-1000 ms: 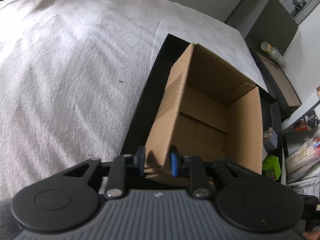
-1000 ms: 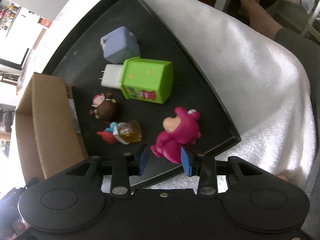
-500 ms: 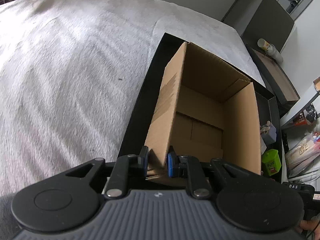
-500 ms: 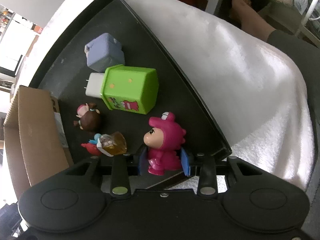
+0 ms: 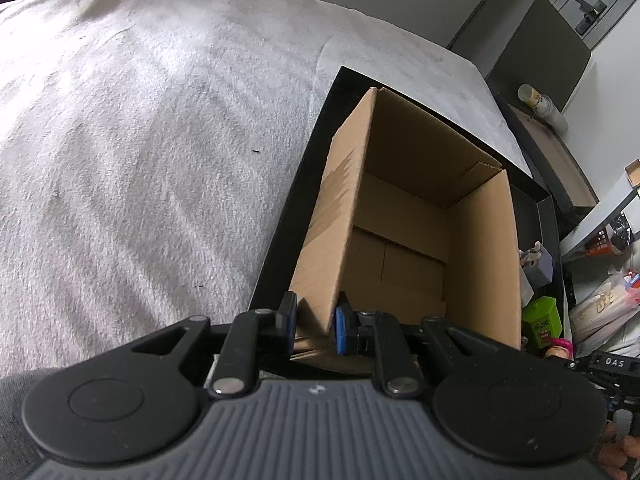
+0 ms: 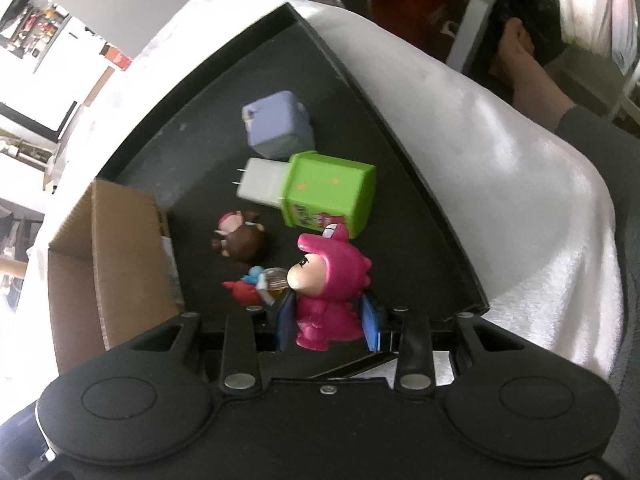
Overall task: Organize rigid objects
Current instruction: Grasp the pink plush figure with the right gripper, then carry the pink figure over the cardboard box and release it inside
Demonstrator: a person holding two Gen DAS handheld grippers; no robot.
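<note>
Black tray on white blanket (bedroom).

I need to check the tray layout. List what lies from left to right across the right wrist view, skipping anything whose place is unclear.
cardboard box → brown figure → pink dinosuit figure gripped in the right tongs → tray's right rim → white cloth
</note>
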